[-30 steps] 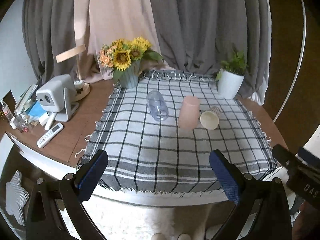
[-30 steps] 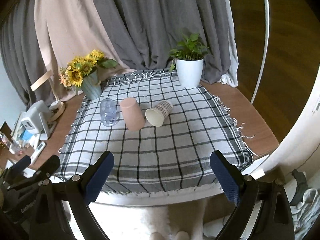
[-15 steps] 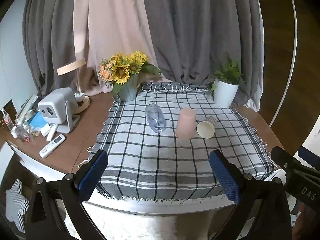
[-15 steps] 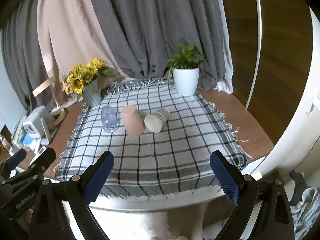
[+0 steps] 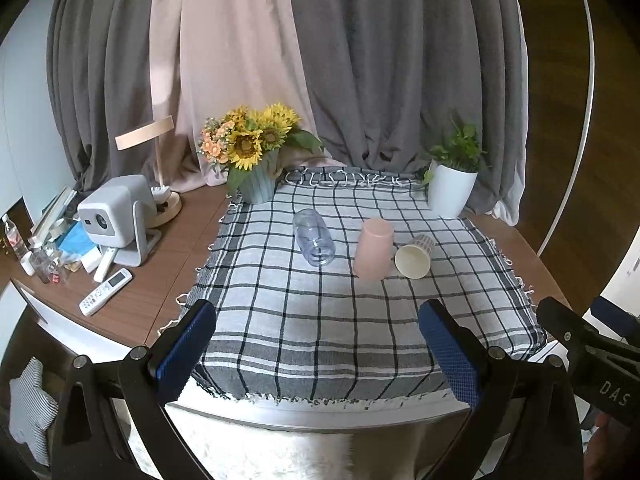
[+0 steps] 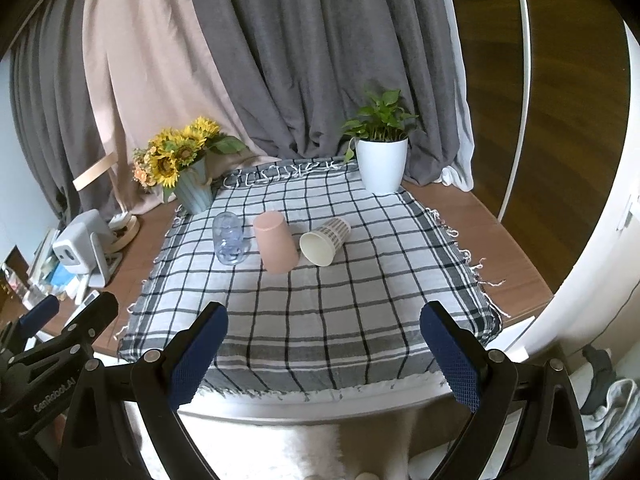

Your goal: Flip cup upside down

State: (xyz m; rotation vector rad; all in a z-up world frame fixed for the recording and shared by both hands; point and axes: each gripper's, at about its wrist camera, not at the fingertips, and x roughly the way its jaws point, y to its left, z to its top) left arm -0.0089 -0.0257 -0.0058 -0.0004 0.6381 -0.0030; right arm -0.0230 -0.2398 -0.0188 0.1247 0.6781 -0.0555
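Note:
Three cups stand in a row on the checked cloth (image 5: 320,320). A clear plastic cup (image 5: 313,237) lies on its side at the left, mouth towards me. A pink cup (image 5: 374,248) stands upside down in the middle. A white paper cup (image 5: 415,256) lies on its side at the right. The same cups show in the right wrist view: clear cup (image 6: 229,238), pink cup (image 6: 276,246), paper cup (image 6: 325,241). My left gripper (image 5: 318,354) and right gripper (image 6: 323,354) are both open and empty, held off the table's near edge, well short of the cups.
A sunflower vase (image 5: 258,152) stands at the cloth's back left and a white potted plant (image 5: 454,184) at the back right. A projector (image 5: 116,214), a lamp (image 5: 154,168), a remote (image 5: 105,292) and small clutter sit on the wooden table at the left. Curtains hang behind.
Both grippers have drawn back and risen a little from the table, so the cups look smaller and farther. The cups have not moved. Both grippers stay open.

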